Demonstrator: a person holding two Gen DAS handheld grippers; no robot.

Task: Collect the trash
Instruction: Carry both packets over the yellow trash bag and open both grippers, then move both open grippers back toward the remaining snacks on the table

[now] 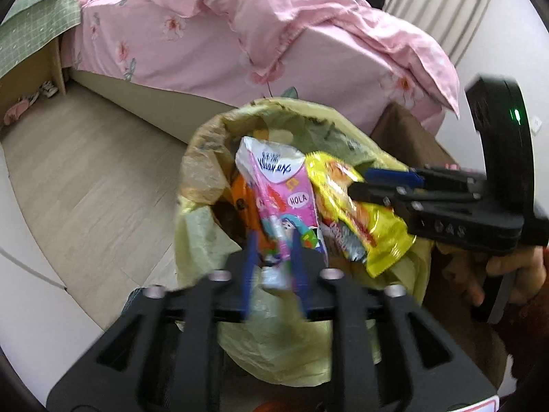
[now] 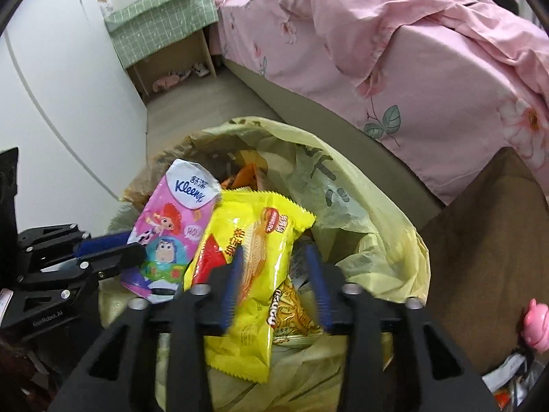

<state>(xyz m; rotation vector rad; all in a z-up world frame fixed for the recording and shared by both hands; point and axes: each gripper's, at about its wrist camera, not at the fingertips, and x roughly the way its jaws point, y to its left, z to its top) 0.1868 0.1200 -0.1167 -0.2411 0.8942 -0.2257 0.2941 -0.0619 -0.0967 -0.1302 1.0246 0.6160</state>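
Trash held over the bin: a pink Kleenex tissue pack with cartoon print (image 1: 281, 206) lies lengthwise ahead of the left gripper (image 1: 272, 261), jaws clenched on its near end; beside it a crinkled yellow snack wrapper (image 2: 250, 267) sits between the right gripper's (image 2: 274, 285) jaws, apparently gripped; both hang above the yellow-green plastic bin liner (image 2: 360, 206), beside the pink floral bed (image 1: 223, 44).

Bin (image 2: 164, 168) hidden under liner (image 2: 360, 206); both tools' fingertips (image 1: 250, 257) blurred
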